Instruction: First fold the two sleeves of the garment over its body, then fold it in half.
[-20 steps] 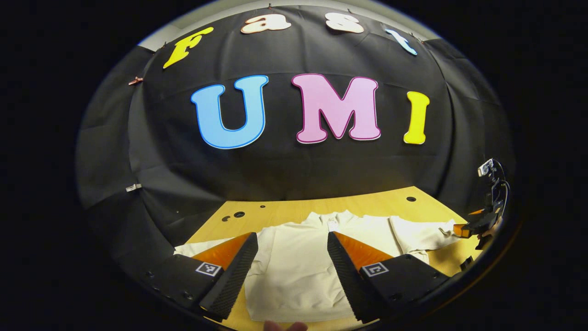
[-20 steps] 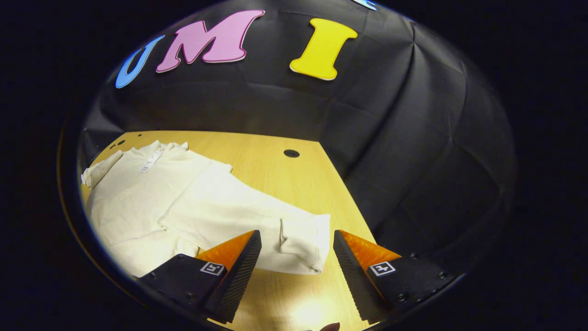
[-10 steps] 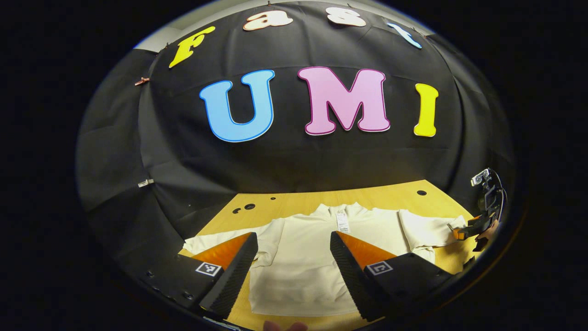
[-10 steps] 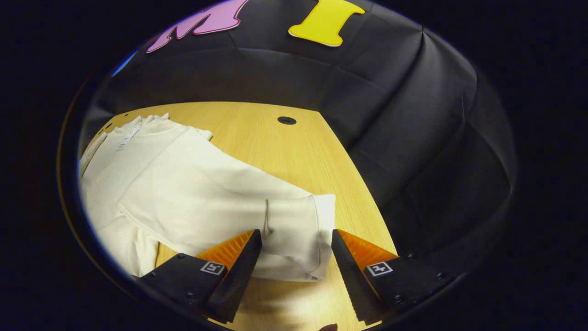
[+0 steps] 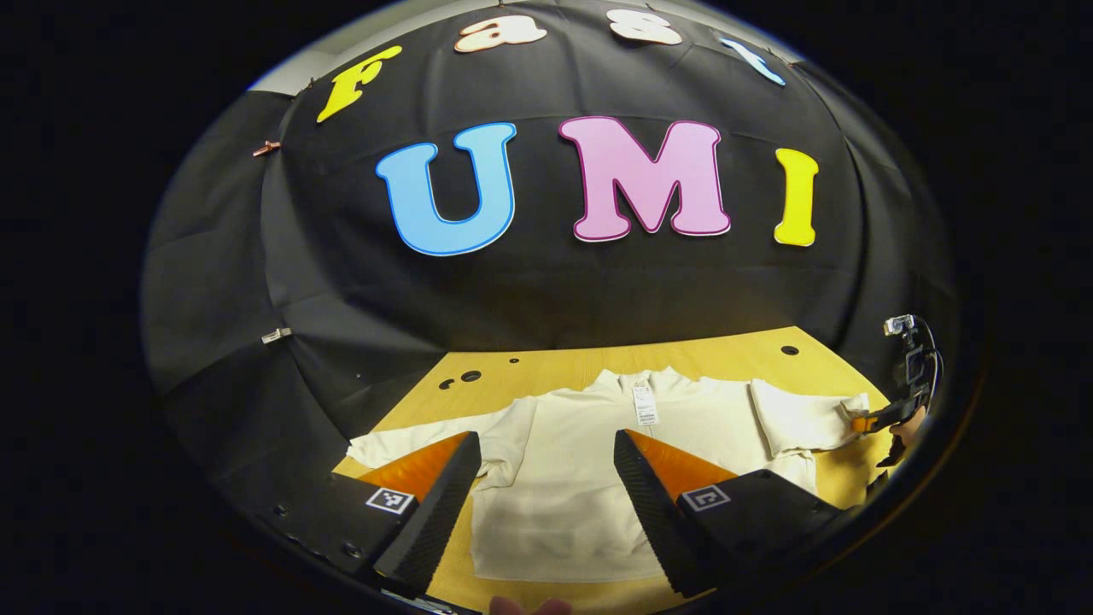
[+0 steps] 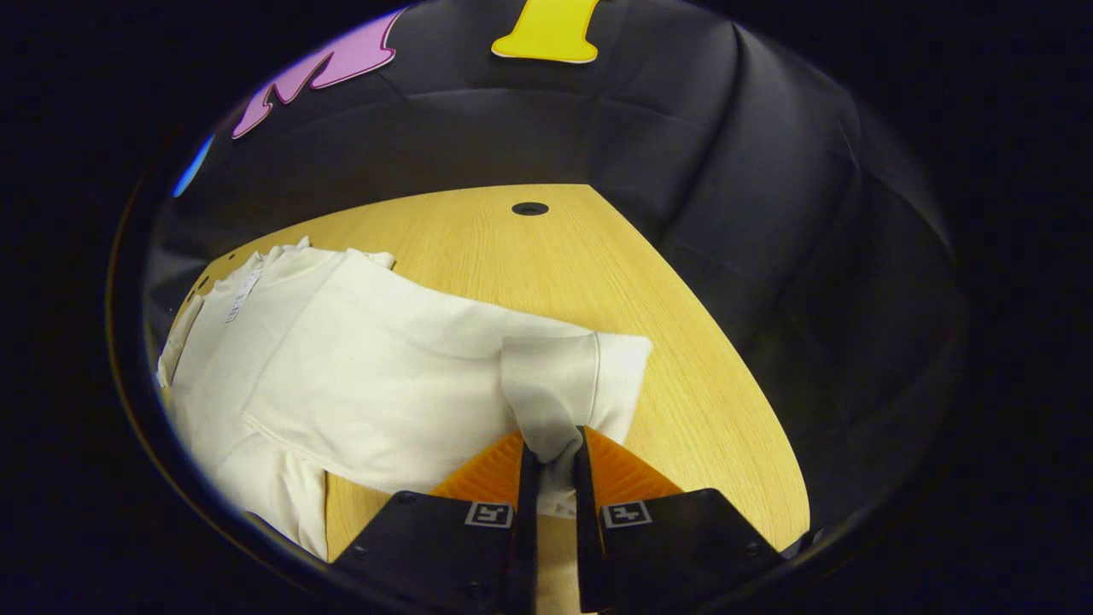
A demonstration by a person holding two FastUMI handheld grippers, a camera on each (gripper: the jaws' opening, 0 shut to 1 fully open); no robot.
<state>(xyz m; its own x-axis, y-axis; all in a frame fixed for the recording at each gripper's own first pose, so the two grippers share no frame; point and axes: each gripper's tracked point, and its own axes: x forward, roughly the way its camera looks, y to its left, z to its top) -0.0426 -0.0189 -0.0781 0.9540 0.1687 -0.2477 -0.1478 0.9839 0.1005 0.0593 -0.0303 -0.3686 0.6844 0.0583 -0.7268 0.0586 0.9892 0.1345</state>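
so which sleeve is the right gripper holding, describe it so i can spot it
On the wooden table lies a cream sweatshirt. One sleeve stretches toward the table's bare side. Unlike the flat far sleeve, its cuff is bunched and pinched in the right gripper.

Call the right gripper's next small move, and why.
Probably lift and carry the cuff toward the collar: the right gripper is pinched shut on the sleeve cuff, the sleeve lies outstretched on the wooden table, and the left gripper is open above the sweatshirt body.
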